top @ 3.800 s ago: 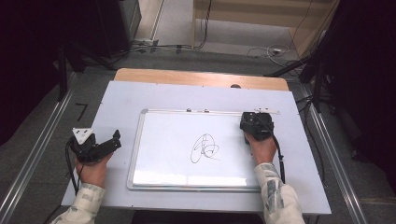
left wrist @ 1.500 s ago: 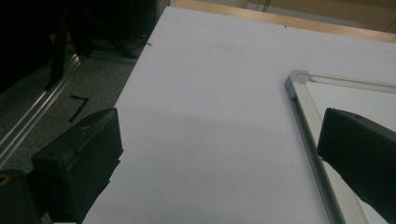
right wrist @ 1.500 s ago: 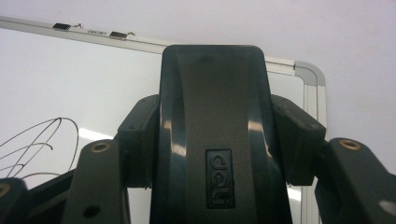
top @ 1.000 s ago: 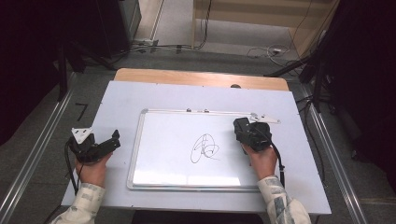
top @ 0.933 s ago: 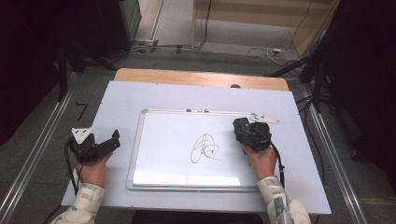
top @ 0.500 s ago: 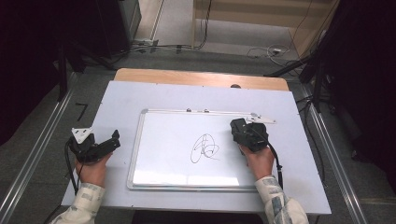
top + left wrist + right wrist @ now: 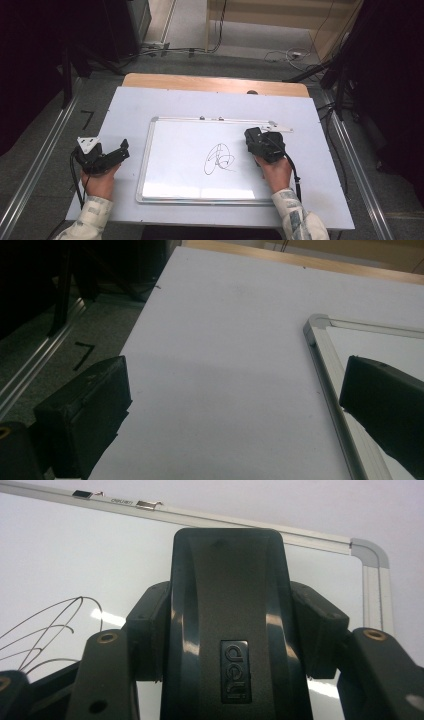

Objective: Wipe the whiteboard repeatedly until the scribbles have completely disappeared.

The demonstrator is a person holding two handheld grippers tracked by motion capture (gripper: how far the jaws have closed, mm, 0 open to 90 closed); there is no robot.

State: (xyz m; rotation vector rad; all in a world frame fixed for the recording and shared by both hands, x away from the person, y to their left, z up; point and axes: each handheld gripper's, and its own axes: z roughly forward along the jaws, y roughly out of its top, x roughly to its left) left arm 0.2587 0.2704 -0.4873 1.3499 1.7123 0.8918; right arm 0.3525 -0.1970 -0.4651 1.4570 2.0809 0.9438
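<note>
Right gripper view: right tongs (image 7: pixel 227 630) pinch a black eraser (image 7: pixel 227 605) over the whiteboard (image 7: pixel 75 555), black scribble (image 7: pixel 45 630) just left of them; high view: left tongs (image 7: pixel 117 150) spread, resting on the desk (image 7: pixel 130 115) beside the board's frame.

from above we look down on the whiteboard (image 7: pixel 200 150); both gripper views, low and close, share its frame.

The right hand-held gripper (image 7: pixel 256 141), clamping the black eraser (image 7: pixel 227 615), has slid left toward the scribble (image 7: pixel 220 159).
</note>
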